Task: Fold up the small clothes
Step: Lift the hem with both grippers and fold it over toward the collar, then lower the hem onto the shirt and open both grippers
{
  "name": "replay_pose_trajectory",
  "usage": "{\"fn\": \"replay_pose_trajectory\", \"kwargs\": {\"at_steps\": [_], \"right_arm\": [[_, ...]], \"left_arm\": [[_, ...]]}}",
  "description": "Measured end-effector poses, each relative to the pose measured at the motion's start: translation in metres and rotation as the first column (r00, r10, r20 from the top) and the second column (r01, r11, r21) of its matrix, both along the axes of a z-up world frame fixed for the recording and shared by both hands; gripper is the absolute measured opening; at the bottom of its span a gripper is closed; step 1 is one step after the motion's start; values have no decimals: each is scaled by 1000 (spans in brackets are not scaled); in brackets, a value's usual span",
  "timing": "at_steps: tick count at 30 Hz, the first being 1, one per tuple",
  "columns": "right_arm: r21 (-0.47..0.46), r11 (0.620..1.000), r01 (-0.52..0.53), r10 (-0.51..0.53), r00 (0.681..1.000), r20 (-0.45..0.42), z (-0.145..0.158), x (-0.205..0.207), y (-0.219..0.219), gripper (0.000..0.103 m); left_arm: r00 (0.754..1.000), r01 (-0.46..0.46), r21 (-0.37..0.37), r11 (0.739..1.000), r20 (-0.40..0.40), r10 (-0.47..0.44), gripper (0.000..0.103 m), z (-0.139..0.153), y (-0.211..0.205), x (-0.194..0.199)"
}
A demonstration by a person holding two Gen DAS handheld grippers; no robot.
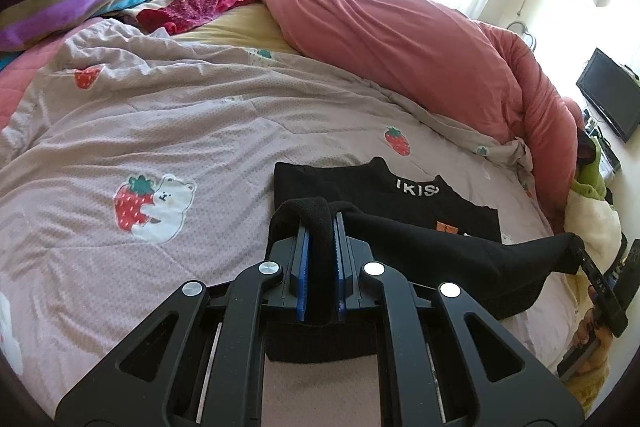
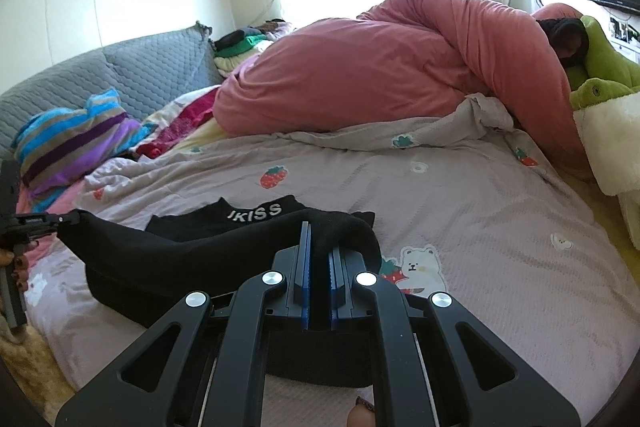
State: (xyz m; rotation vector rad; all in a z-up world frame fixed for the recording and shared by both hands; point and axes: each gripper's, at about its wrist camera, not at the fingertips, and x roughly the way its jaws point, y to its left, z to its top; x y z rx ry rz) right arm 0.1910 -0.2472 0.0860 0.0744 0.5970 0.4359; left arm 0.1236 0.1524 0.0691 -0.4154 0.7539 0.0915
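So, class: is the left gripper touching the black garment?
Touching. The left wrist view shows the left gripper with its blue pads clamped on a fold of the black garment; cloth fills the gap and drapes over the fingertips.

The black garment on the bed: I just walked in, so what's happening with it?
A person is folding it with two handheld tongs. The left tongs and right tongs each pinch one end of the black garment, lifting that edge above the strawberry-print blanket. The lettered part lies flat behind.
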Motion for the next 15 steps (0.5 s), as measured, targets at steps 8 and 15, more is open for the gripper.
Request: {"fn": "replay_pose_trajectory", "kwargs": {"at_steps": [8,15], "right_arm": [[-31,999,14,-15,999,-33,-13,18,10,6],[-56,998,28,-33,996,-84,-33,29,16,6]], "left_arm": [[1000,-5,-27,1000,-28,4,4,-19,9,19],[999,-11,-40,999,-52,9,5,-37,15,27]]}}
